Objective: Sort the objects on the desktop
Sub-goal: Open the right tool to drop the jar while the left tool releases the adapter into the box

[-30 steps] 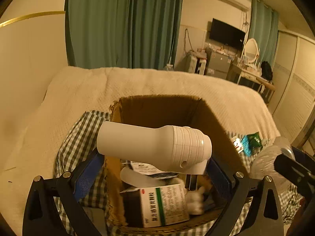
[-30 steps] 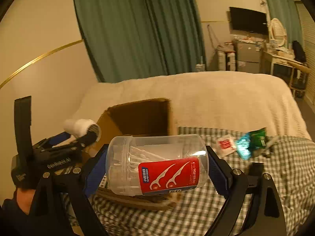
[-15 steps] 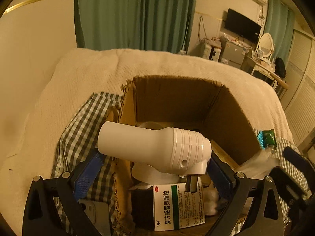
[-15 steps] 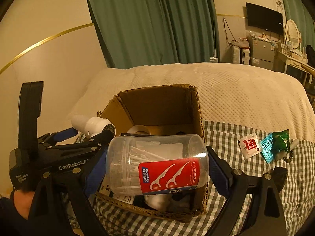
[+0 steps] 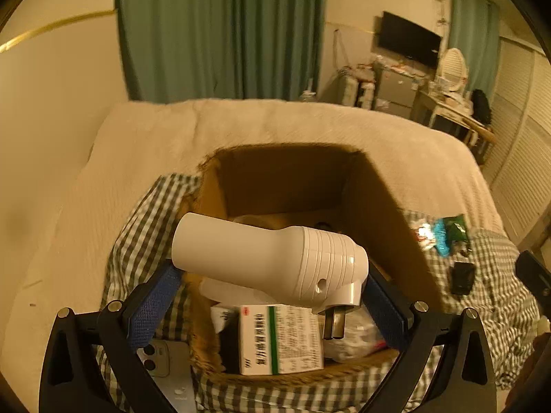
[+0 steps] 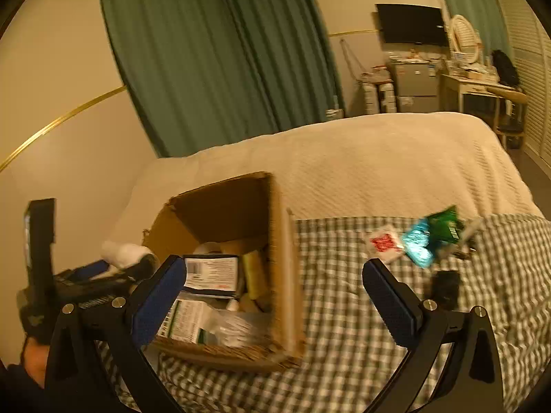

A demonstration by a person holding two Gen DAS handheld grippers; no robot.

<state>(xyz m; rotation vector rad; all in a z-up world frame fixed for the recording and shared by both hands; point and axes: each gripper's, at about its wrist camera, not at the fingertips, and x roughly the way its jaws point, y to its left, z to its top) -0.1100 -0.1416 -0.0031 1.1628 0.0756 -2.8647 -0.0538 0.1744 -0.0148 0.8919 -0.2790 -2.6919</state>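
Left claw clamps our white plug-in device above the cardboard box; right claw opening, empty. Released early, it may strike the medicine carton.

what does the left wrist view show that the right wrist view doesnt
Only the left wrist view: the plug prongs of the white plug-in device gripped in the left gripper, and a phone beside the box.

Only the right wrist view: the right gripper, its jaws opening with nothing between them, and a red-and-white packet.

Both: the cardboard box, the green-striped medicine carton, the checked cloth, and the blue and green packets.
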